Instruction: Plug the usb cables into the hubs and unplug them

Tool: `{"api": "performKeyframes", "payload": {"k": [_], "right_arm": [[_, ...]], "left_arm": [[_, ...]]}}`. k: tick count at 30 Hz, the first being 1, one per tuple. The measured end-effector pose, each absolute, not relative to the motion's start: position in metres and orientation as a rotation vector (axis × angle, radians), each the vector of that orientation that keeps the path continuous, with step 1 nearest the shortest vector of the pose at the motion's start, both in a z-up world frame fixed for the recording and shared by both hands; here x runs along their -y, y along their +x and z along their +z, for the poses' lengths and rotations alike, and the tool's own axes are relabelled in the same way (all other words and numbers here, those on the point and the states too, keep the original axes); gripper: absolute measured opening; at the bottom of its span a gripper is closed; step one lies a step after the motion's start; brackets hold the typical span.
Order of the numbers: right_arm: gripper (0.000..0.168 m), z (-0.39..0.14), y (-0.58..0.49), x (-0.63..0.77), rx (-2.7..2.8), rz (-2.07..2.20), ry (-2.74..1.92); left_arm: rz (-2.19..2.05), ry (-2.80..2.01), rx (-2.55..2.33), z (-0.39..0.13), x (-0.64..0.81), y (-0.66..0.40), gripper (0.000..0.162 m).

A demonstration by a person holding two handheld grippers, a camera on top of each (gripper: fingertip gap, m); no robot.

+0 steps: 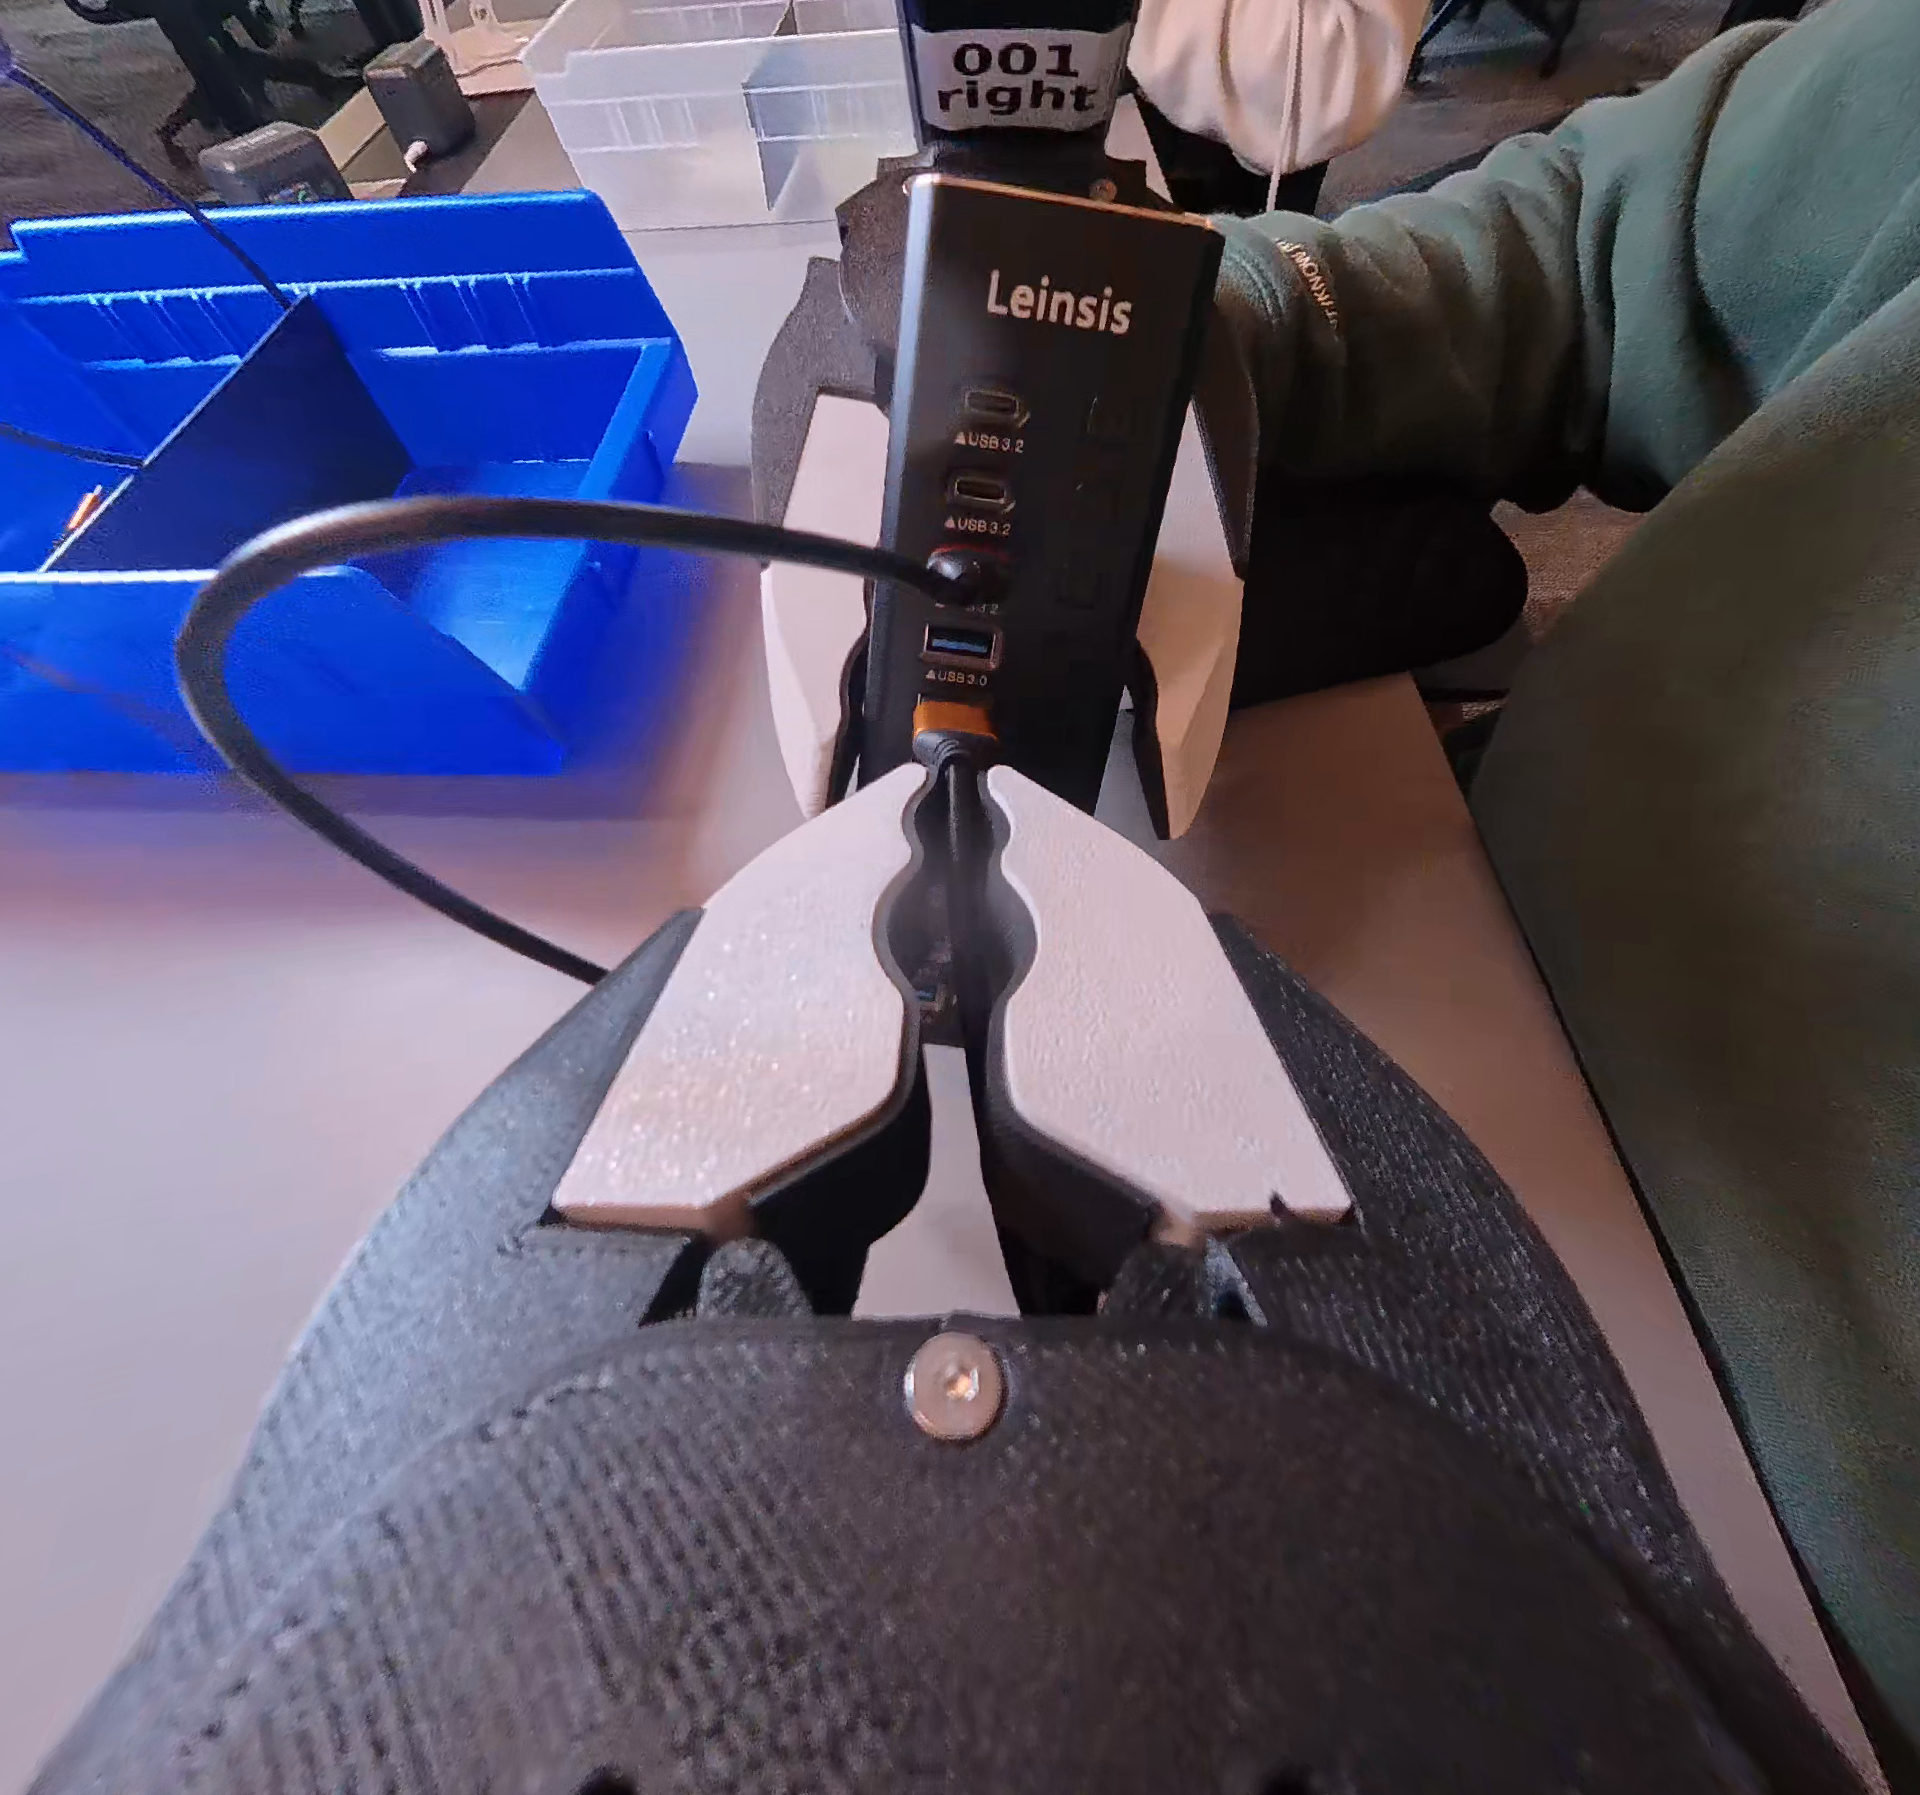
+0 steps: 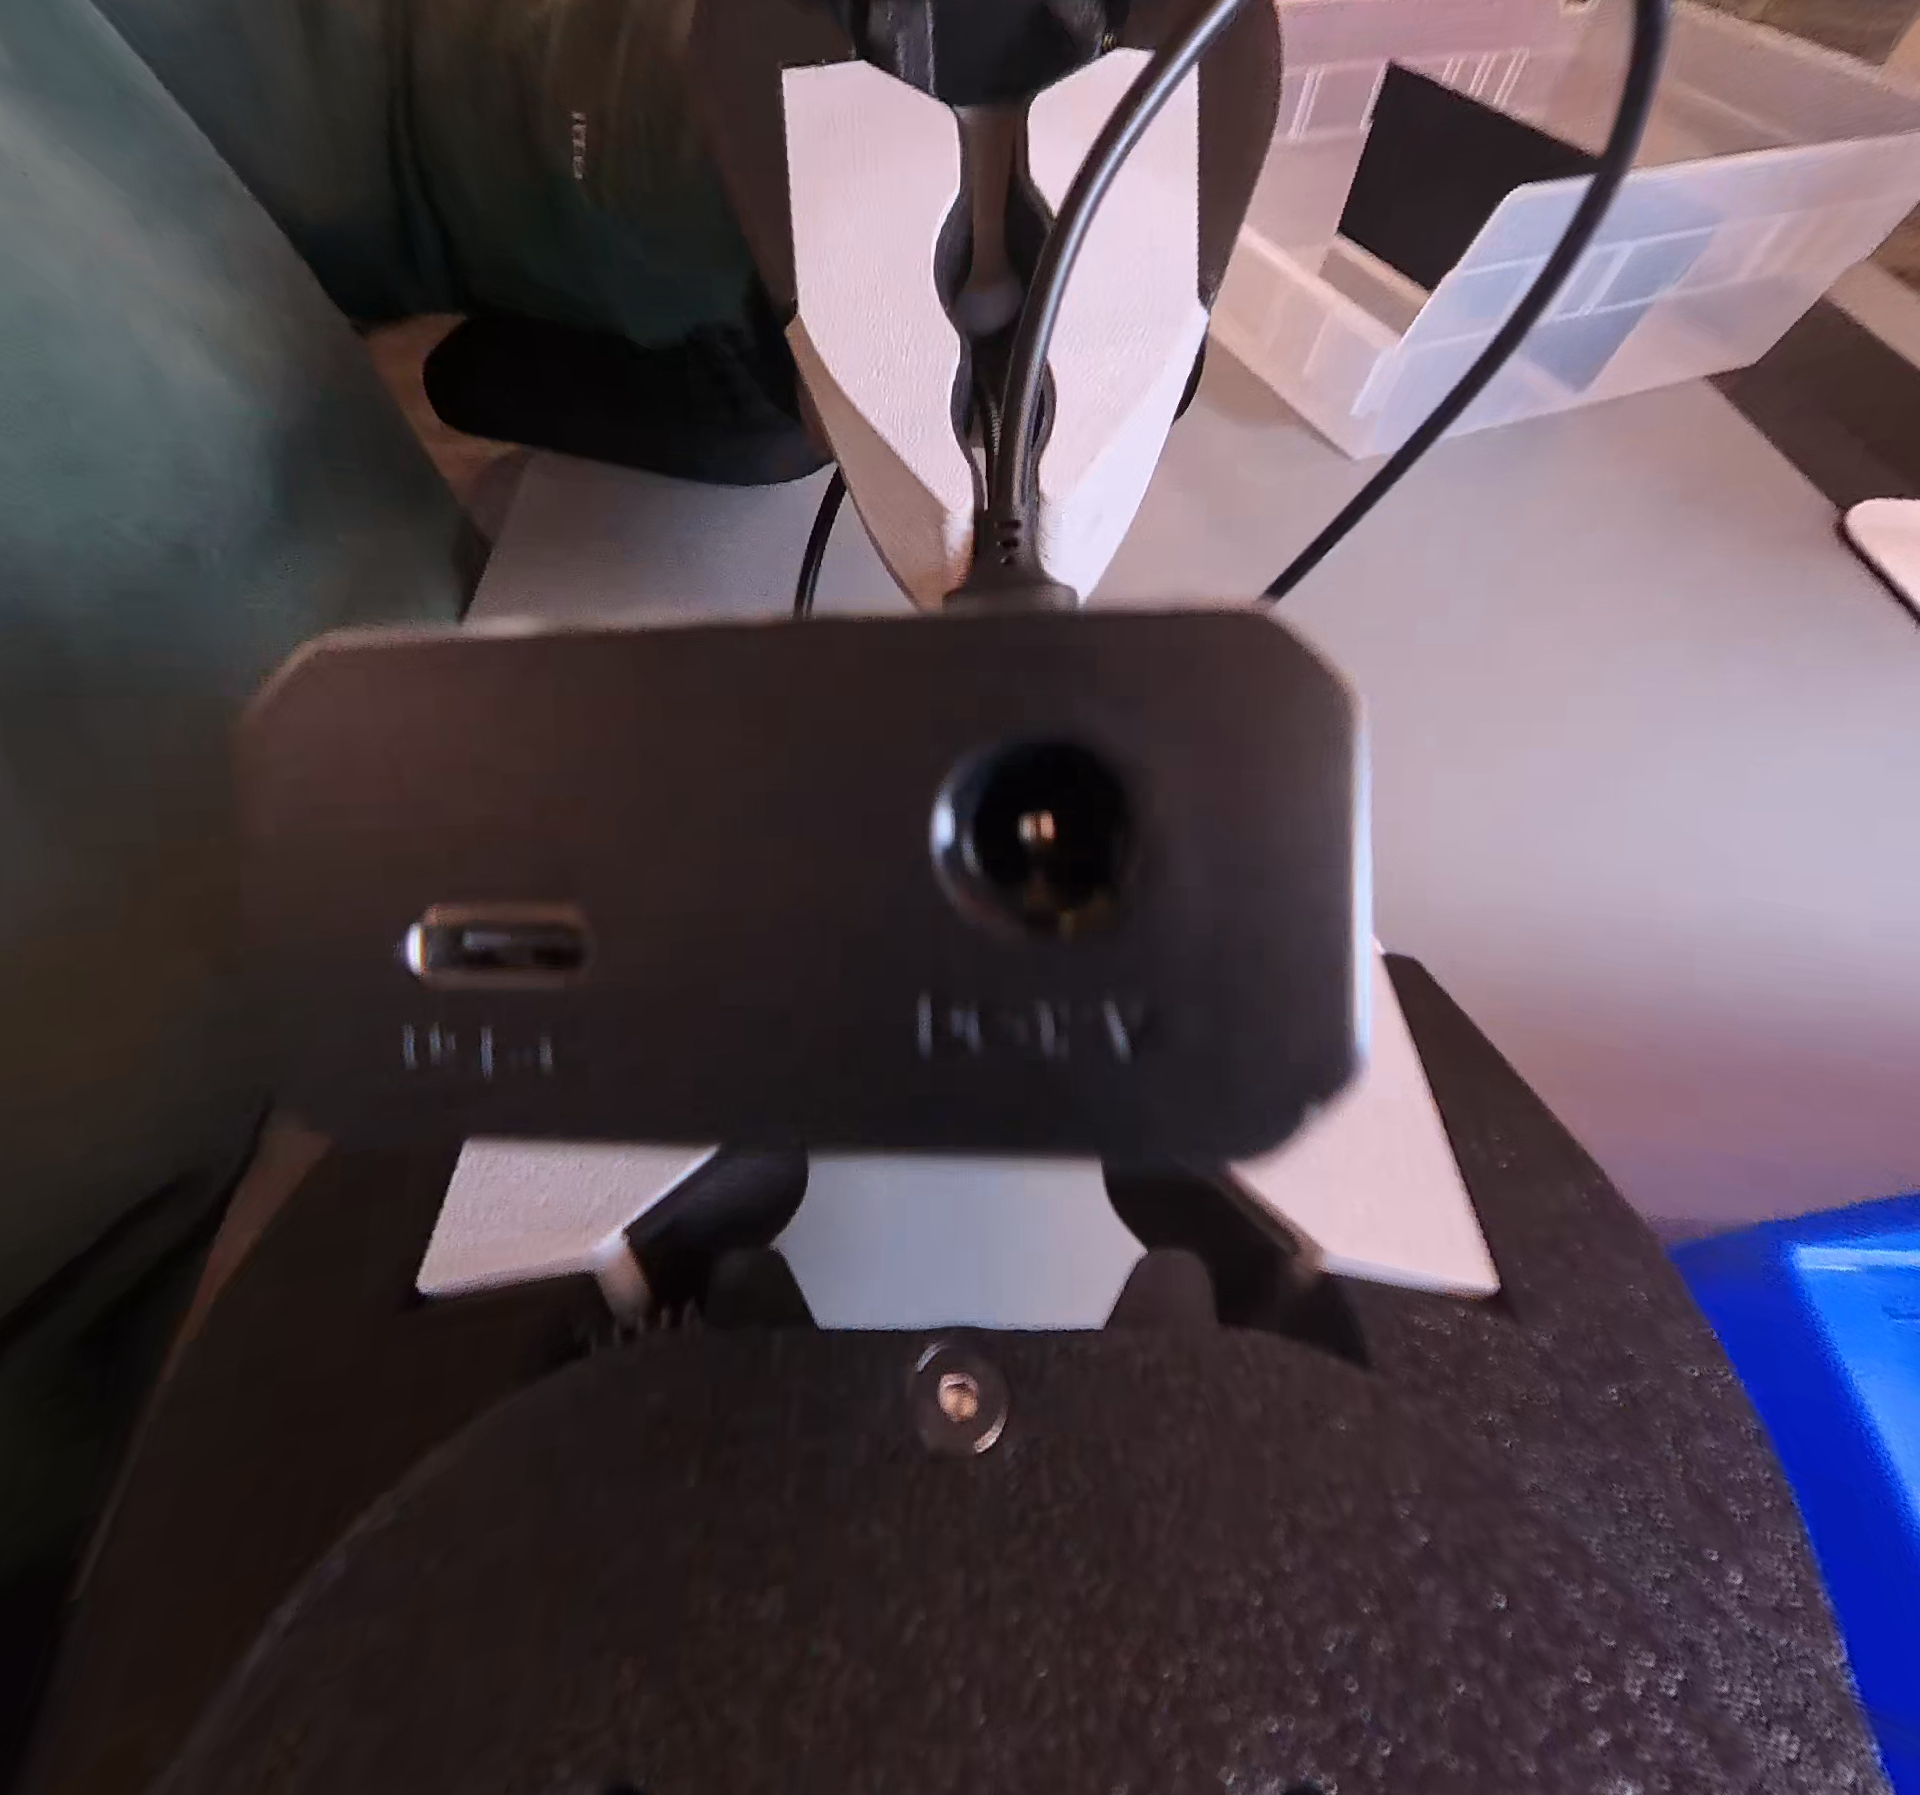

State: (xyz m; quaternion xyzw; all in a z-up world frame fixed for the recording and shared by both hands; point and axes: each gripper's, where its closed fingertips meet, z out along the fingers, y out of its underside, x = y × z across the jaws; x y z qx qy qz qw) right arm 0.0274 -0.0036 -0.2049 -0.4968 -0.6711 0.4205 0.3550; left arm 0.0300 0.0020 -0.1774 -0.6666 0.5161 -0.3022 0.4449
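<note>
A black USB hub (image 1: 1049, 374) stands on end above the white table, gripped at its sides by my right gripper's white fingers (image 1: 805, 602). My left gripper (image 1: 951, 789) is shut on a black cable just behind its orange plug (image 1: 954, 719), which sits at the hub's lowest port. A second black cable (image 1: 416, 519) is plugged into a middle port and loops left. In the right wrist view the hub's end face (image 2: 727, 810) fills the middle and hides most of my right gripper (image 2: 810, 914). My left gripper (image 2: 1013, 561) shows beyond it, shut on the cable.
A blue divided bin (image 1: 312, 498) sits on the table at the left, a clear plastic bin (image 1: 707, 104) behind the hub. A person's green sleeve (image 1: 1558, 291) fills the right side along the table's edge. Dark devices (image 1: 416, 93) lie at the back left.
</note>
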Motion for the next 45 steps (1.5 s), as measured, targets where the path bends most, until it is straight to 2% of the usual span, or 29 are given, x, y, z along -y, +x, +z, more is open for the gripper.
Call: {"api": "performKeyframes", "payload": {"k": [9, 12, 15, 17, 19, 26, 40, 45], "right_arm": [[0.070, -0.208, 0.022, 0.010, 1.752, 1.105, -1.244], [0.070, -0.209, 0.021, 0.008, 1.744, 1.097, -1.253], [0.070, -0.204, 0.022, 0.008, 1.720, 1.130, -1.249], [0.070, -0.203, 0.022, 0.007, 1.709, 1.134, -1.246], [0.070, -0.199, 0.023, 0.007, 1.687, 1.166, -1.247], [0.070, -0.196, 0.026, 0.001, 1.649, 1.178, -1.258], [0.070, -0.206, 0.025, 0.001, 1.669, 1.153, -1.277], [0.069, -0.203, 0.024, 0.007, 1.650, 1.223, -1.233]], "left_arm": [[-0.613, -1.679, -1.391, -0.184, 0.005, 0.024, 0.007], [-0.634, -1.690, -1.395, -0.186, 0.007, 0.024, 0.016], [-0.658, -1.673, -1.342, -0.183, 0.003, 0.024, 0.011], [-0.663, -1.671, -1.308, -0.181, 0.000, 0.023, 0.013], [-0.655, -1.659, -1.309, -0.181, 0.000, 0.023, 0.007], [-0.644, -1.600, -1.259, -0.170, -0.003, 0.023, 0.008], [-0.634, -1.631, -1.245, -0.180, -0.004, 0.023, 0.006], [-0.695, -1.540, -1.228, -0.167, 0.000, 0.027, 0.007]]}}
